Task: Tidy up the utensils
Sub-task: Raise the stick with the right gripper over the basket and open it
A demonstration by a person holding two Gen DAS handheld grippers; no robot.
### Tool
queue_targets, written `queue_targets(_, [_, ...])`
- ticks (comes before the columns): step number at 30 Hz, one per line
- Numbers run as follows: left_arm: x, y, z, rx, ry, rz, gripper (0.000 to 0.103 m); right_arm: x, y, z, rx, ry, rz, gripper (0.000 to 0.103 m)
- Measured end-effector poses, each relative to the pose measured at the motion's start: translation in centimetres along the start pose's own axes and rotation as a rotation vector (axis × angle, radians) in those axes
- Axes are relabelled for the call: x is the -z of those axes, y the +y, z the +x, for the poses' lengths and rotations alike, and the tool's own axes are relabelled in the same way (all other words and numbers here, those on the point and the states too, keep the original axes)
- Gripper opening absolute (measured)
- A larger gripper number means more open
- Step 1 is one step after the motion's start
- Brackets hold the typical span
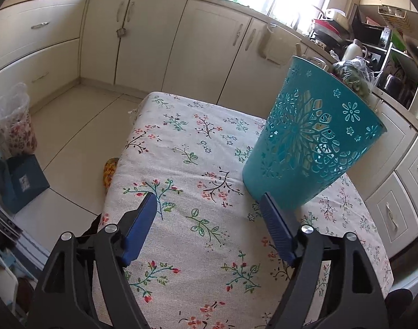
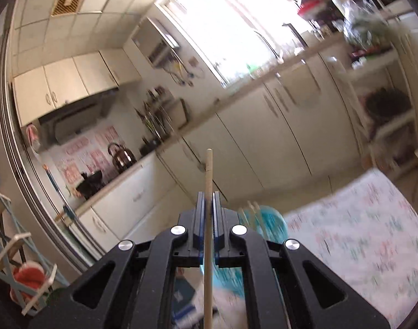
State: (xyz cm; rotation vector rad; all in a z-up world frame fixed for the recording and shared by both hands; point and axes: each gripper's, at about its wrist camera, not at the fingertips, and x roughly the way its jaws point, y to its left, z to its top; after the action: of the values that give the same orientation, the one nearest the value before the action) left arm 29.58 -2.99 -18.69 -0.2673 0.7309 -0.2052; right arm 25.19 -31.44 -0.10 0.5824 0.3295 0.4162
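Since the teal perforated plastic holder (image 1: 313,137) stands near the floral-clothed table's right edge (image 1: 181,142), the left gripper (image 1: 211,208) hovers wide open, empty, beside it, while the right gripper (image 2: 208,200) pinches a thin wooden stick (image 2: 209,170), probably bound there.

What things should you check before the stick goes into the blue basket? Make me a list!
1. Right hand-held gripper shut on the wooden stick: ok.
2. Teal basket standing on the flowery tablecloth: ok, upright.
3. Left hand-held gripper steadying the basket: not ok, its jaws are open and nothing is between them; the basket sits just beyond the right finger.
4. Room inside the basket: cannot tell; a few stick tips poke above the rim, the inside is hidden.
5. Stick lined up over the basket: cannot tell, the right wrist view is blurred.
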Motion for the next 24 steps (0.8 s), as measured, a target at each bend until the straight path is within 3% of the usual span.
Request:
queue_targets(5, [-0.1, 0.1, 0.0, 0.017, 0.003, -0.012, 0.074, -2.0, 0.0, 5.5, 0.055, -0.081, -0.036, 0.006])
queue_targets(7, [-0.1, 0.2, 0.1, 0.024, 0.005, -0.016, 0.074, -1.9, -0.7, 7.2, 0.102, -0.068, -0.043, 0.006])
queue_targets(15, [-0.2, 0.2, 0.1, 0.042, 0.002, -0.028, 0.074, 0.1, -1.4, 9.3, 0.185, 0.053, -0.127, 0.006])
queue_targets(18, [-0.2, 0.2, 0.1, 0.042, 0.004, -0.032, 0.075, 1.7, -0.8, 9.8, 0.193, 0.143, -0.184, 0.006])
queue_targets(20, [-0.2, 0.2, 0.2, 0.041, 0.007, -0.031, 0.078, 2.8, -0.5, 9.9, 0.216, 0.197, -0.226, 0.015])
queue_targets(22, [-0.1, 0.1, 0.3, 0.036, 0.009, -0.028, 0.081, 3.5, -0.2, 8.2, 0.230, 0.186, -0.234, 0.022])
queue_targets(24, [-0.1, 0.0, 0.4, 0.029, 0.013, -0.026, 0.087, 4.0, 0.0, 5.6, 0.233, 0.151, -0.208, 0.038])
